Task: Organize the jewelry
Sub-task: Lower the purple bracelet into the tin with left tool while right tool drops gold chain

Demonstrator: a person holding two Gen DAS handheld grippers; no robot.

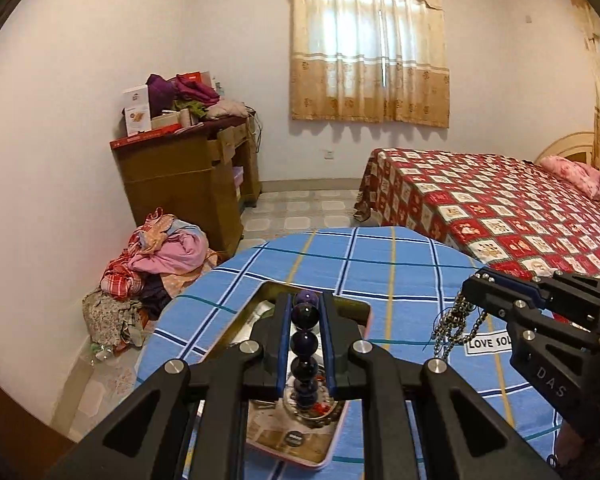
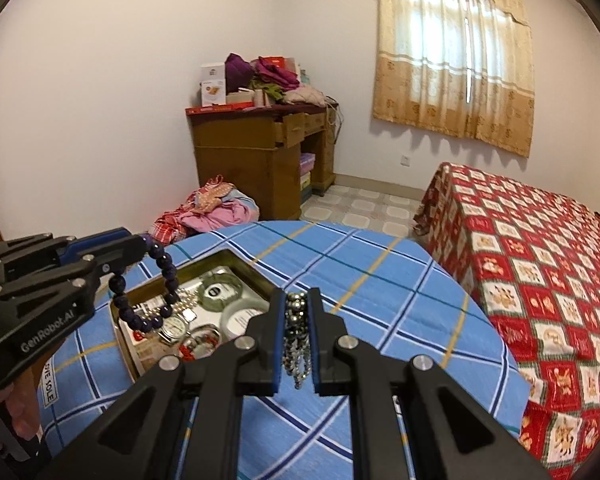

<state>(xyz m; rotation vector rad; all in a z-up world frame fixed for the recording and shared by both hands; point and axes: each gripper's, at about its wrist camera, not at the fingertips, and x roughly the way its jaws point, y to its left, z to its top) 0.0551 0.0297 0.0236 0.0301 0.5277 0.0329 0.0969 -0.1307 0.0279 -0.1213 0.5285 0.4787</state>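
Observation:
My left gripper (image 1: 305, 300) is shut on a dark purple bead bracelet (image 1: 305, 344) and holds it above an open metal tin (image 1: 352, 305). In the right wrist view the left gripper (image 2: 138, 249) dangles the bracelet (image 2: 156, 320) over the tin (image 2: 220, 258), which holds a watch (image 2: 174, 326), a green bangle (image 2: 220, 292) and other jewelry. My right gripper (image 2: 297, 294) is shut on a silver bead chain (image 2: 298, 340) that hangs above the blue plaid tablecloth (image 2: 380, 300), right of the tin. In the left wrist view the right gripper (image 1: 470, 282) holds the chain (image 1: 454, 326).
The round table (image 1: 400, 264) stands beside a bed with a red patterned cover (image 1: 500, 208) on the right. A wooden desk (image 1: 188, 176) piled with boxes and clothes stands at the far wall. A heap of clothes (image 1: 152, 264) lies on the floor left of the table.

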